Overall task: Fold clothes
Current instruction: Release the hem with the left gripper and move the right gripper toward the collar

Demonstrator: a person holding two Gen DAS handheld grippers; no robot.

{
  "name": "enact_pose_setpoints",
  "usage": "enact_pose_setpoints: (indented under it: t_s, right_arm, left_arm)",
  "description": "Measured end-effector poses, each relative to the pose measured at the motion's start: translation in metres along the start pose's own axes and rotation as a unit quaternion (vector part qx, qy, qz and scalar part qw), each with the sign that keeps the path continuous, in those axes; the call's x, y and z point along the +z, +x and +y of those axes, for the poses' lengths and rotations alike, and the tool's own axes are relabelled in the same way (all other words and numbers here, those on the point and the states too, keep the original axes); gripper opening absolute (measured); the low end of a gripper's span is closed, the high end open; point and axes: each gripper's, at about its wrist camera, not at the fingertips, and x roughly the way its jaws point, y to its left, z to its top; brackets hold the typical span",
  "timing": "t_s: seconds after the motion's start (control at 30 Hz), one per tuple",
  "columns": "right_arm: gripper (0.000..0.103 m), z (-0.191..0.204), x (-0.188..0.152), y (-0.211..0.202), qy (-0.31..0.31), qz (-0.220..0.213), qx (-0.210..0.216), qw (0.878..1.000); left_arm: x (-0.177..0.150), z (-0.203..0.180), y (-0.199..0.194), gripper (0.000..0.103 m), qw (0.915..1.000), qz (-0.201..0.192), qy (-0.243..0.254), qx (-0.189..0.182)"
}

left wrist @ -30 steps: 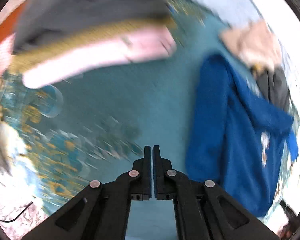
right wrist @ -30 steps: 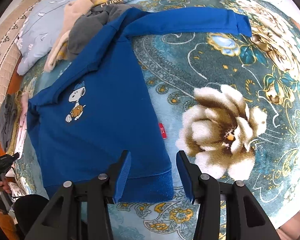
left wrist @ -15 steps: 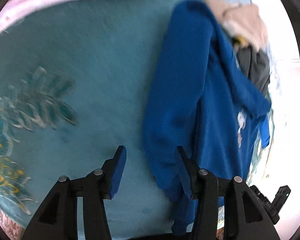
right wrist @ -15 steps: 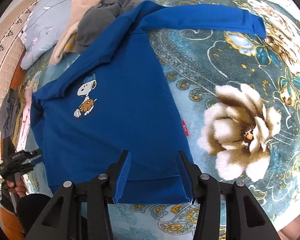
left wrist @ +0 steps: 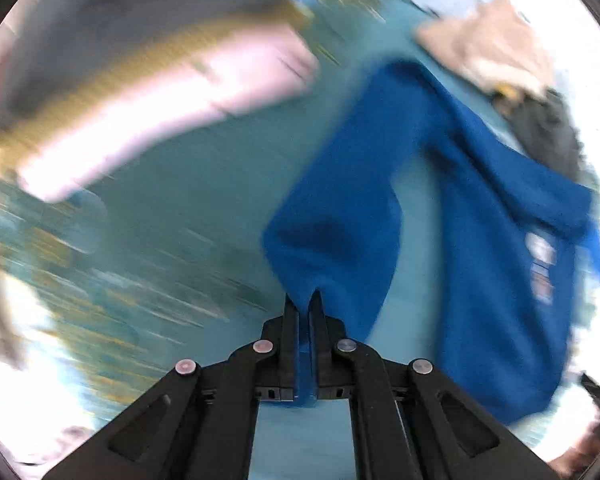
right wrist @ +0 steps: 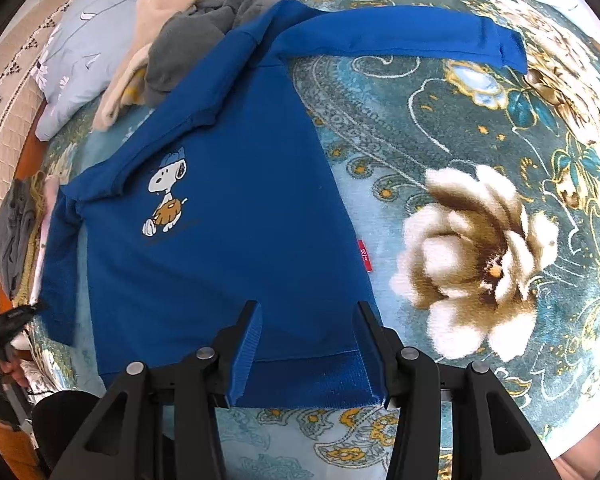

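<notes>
Teal floral bedding (right wrist: 452,148) covers the bed, and a blue sweatshirt (right wrist: 228,248) lies flat on it, front up, with a cartoon dog print (right wrist: 166,200) on the chest. Nearest, the right hand-held gripper (right wrist: 306,350) points down over the sweatshirt's near hem, its jaws spread apart to either side of the ribbed band and not pinching it. A red tag (right wrist: 362,254) sticks out of the right side seam. At the left, the left hand-held gripper (left wrist: 305,312) is pressed together on the end of the left sleeve (left wrist: 340,216), blue cloth caught between its jaws; that view is blurred. Beyond it lies a folded stack of pink and grey clothes (left wrist: 160,92). Farther off, the right sleeve (right wrist: 400,36) stretches straight out to the right. A heap of beige and grey clothes (right wrist: 172,44) lies at the collar, against a pale pillow (right wrist: 84,60).
</notes>
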Motion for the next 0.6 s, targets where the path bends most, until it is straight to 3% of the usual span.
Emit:
enact_pose_setpoints:
  t_s: [0.23, 0.5, 0.6]
  right_arm:
    - [0.051, 0.012, 0.004, 0.002, -0.011, 0.001, -0.006, 1.000]
    - [0.051, 0.013, 0.013, -0.009, -0.006, -0.018, -0.001, 1.000]
    - [0.051, 0.012, 0.022, -0.011, -0.003, -0.028, 0.021, 0.999]
  left_arm:
    - [0.015, 0.062, -0.017, 0.003, 0.9956, -0.048, -0.058, 0.055]
    - [0.031, 0.096, 0.001, 0.004, 0.9854, -0.082, -0.072, 0.131]
    - [0.030, 0.101, 0.009, 0.004, 0.9867, -0.078, -0.076, 0.121]
